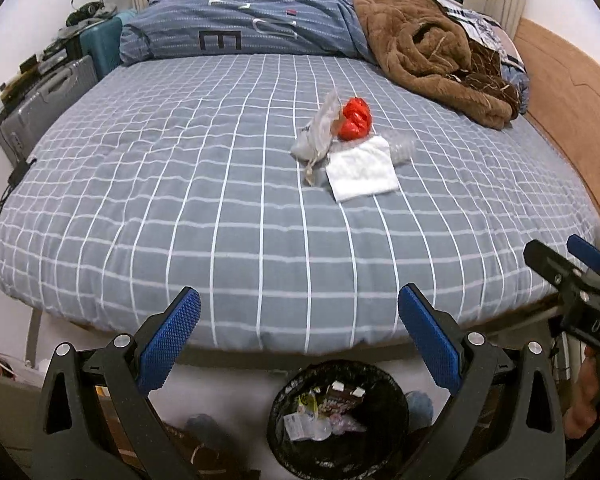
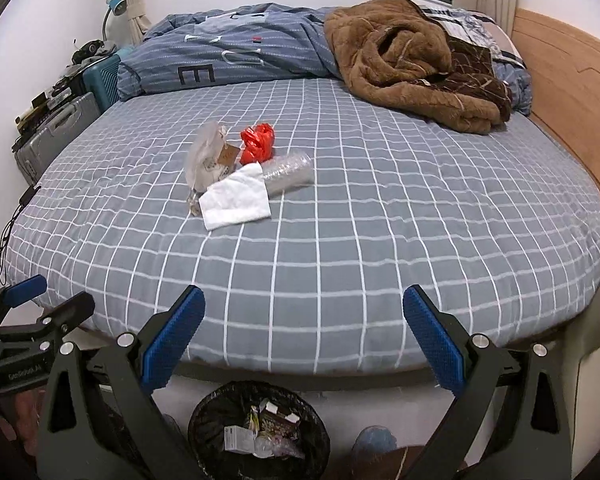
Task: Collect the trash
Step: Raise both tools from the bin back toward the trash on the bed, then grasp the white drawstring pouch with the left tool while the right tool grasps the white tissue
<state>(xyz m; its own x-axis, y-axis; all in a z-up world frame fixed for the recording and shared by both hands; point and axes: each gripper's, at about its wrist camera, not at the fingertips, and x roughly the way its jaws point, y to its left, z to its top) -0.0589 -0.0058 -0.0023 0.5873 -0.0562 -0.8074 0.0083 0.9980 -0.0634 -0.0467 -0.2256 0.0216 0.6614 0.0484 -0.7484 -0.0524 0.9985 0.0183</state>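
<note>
A small heap of trash lies mid-bed: a white tissue (image 1: pixel 362 168) (image 2: pixel 236 196), a crumpled red bag (image 1: pixel 355 119) (image 2: pixel 258 143), a clear plastic wrapper (image 1: pixel 318 132) (image 2: pixel 209 154) and a clear plastic cup on its side (image 2: pixel 287 173) (image 1: pixel 402 146). A black bin (image 1: pixel 336 412) (image 2: pixel 258 428) with trash inside stands on the floor at the bed's foot. My left gripper (image 1: pixel 299 312) and right gripper (image 2: pixel 304 312) are both open and empty, held over the bed's near edge above the bin, well short of the heap.
The bed (image 1: pixel 220 220) has a grey checked sheet. A folded blue duvet (image 1: pixel 252 28) and brown blanket (image 1: pixel 432 56) lie at the far end. Suitcases (image 1: pixel 48 96) stand at the left. A wooden headboard (image 1: pixel 568 92) runs along the right.
</note>
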